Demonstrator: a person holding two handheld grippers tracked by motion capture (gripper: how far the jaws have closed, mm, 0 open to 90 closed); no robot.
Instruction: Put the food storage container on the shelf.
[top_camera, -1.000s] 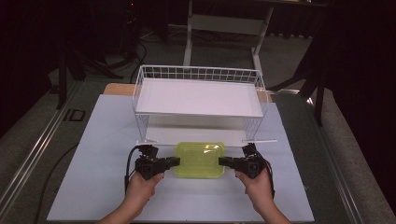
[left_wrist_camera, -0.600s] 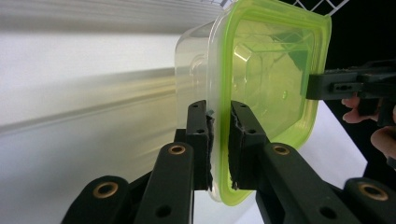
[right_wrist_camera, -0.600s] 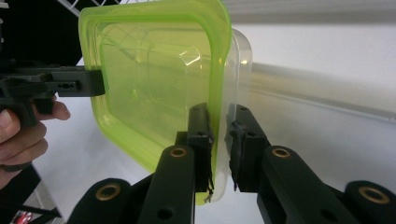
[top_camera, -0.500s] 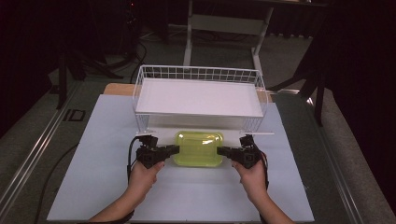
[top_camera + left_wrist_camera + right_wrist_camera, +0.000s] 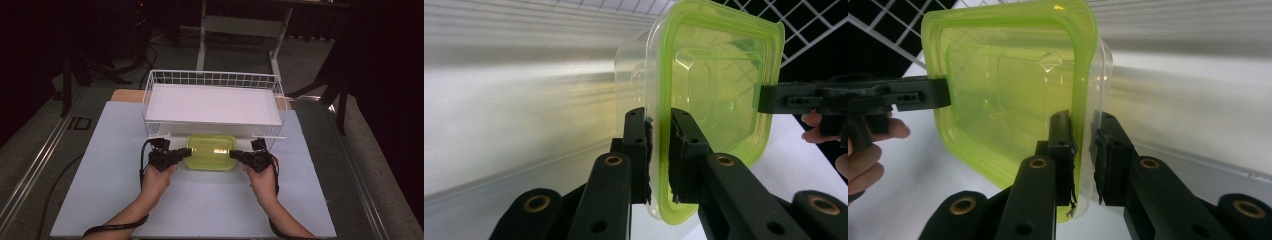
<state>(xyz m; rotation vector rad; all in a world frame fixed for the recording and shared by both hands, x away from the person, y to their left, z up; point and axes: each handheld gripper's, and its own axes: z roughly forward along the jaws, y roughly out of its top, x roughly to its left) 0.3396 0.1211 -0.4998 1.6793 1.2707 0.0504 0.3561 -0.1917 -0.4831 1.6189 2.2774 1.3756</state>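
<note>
The table (image 5: 100,200) carries a white sheet that covers most of its top. At its far side sits a white wire basket (image 5: 212,80) with a white board lying inside it. Just in front of the basket's near wall — close against it — is a clear plastic container (image 5: 210,151) with a yellow-green lid, held between the two grippers. The left gripper (image 5: 182,152) is clamped on the container's left edge; in the left gripper view (image 5: 658,150) its jaws pinch the lid's rim. The right gripper (image 5: 236,155) is clamped on the right edge — the right gripper view (image 5: 1082,150) shows its jaws pressed on the rim there.
</note>
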